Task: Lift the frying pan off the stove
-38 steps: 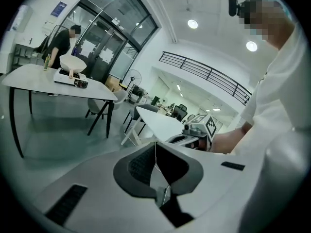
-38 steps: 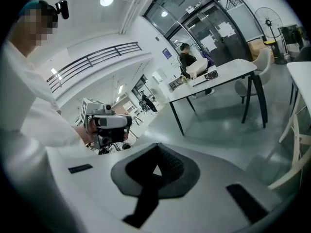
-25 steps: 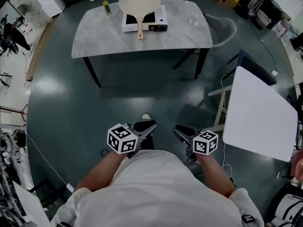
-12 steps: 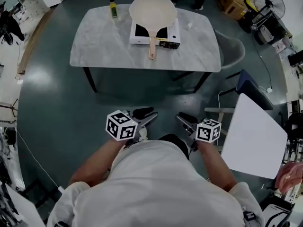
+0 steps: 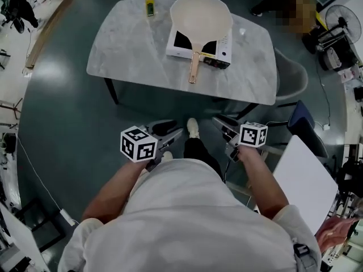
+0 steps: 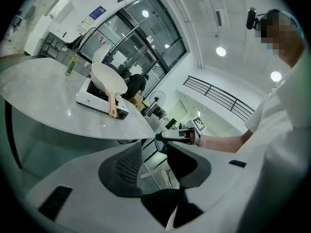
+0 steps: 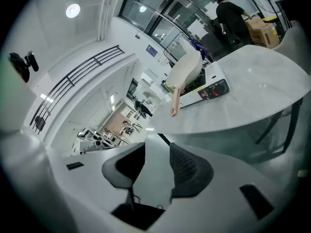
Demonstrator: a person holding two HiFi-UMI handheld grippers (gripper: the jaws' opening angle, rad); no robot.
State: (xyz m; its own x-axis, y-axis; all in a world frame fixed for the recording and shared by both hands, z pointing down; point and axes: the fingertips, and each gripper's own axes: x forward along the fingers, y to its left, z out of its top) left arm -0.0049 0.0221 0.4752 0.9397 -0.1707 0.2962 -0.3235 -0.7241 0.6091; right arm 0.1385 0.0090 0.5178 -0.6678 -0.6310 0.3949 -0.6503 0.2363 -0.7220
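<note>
Cream frying pan on stove, well beyond both empty, opening tools

Head cam steeply down; gripper cams fwd; all share distant table, frying pan.

place: lab-like test hall | indicated by: glass partitions, railed gallery, lone marble table on dark floor, trailing cable, standing fan, cardboard box
</note>
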